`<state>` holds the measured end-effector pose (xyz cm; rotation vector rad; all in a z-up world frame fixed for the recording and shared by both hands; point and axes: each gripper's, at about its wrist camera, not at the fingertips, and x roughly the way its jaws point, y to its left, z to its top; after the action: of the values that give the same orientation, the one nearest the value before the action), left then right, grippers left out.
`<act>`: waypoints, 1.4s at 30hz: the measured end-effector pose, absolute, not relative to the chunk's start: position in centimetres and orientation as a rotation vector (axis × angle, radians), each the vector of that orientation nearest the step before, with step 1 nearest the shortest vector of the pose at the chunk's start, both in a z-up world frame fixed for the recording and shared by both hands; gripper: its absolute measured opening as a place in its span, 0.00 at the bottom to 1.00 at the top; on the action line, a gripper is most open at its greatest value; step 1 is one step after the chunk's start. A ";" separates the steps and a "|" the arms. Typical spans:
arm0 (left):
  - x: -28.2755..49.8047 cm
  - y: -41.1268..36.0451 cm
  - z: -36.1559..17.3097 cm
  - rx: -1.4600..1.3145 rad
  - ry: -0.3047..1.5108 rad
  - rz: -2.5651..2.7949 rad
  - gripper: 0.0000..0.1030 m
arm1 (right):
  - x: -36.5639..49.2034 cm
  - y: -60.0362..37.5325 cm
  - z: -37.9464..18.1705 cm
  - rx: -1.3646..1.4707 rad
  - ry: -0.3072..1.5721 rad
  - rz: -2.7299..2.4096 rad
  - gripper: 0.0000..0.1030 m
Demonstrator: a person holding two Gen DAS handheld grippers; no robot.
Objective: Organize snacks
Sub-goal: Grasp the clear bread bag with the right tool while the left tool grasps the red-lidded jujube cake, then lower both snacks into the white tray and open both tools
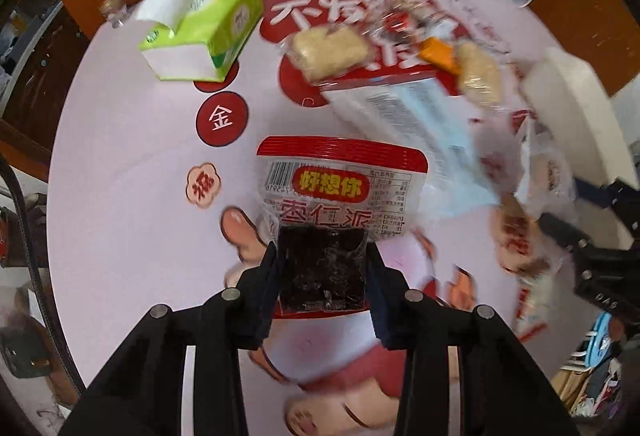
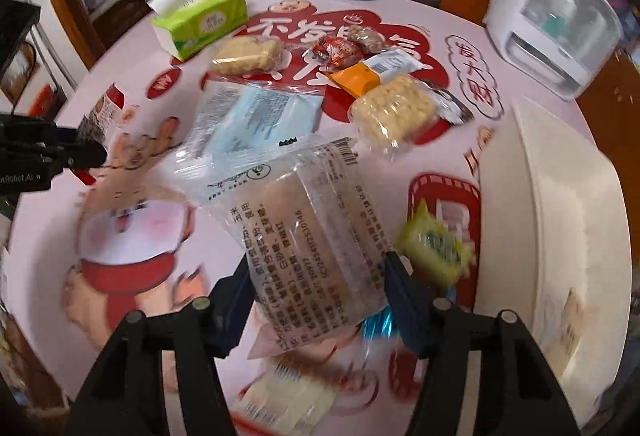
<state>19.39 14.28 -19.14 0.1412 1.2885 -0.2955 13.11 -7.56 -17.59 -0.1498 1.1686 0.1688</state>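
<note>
Pink printed tablecloth (image 1: 120, 164) lies below; left gripper (image 1: 322, 272) pinches a dark red-topped snack packet (image 1: 332, 204); right gripper (image 2: 320, 276) clamps a clear-wrapped brown cake (image 2: 304, 220). Only the right view shows the yellow-green candy (image 2: 434, 250).

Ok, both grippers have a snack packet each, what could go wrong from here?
1. The left gripper pinches the dark snack packet only at its lower end; most of it hangs beyond the pads and could slip out.
2. The right gripper squeezes a clear-wrapped cake; the slick wrapper may slide or the cake may crush.
3. The loose yellow packet beside the white bin could get knocked.
</note>
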 end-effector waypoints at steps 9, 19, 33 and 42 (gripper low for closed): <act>12.9 10.2 -11.7 0.097 1.195 -0.344 0.37 | 5.7 -10.9 -11.4 0.036 1.075 0.145 0.60; 11.1 -0.8 -5.8 0.151 1.076 -0.458 0.37 | 2.7 -18.5 -5.4 0.119 0.944 0.089 0.61; 14.1 -16.7 -1.5 0.130 0.970 -0.514 0.37 | 3.3 -30.5 -2.4 0.126 0.838 -0.015 0.62; 16.4 -23.9 -5.5 0.128 1.020 -0.459 0.38 | 5.6 -36.4 -3.5 0.091 0.848 -0.109 0.63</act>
<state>16.44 -23.86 -5.53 0.1282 1.0201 -0.4591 5.57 -36.36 -3.53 0.0909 0.8479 -0.1095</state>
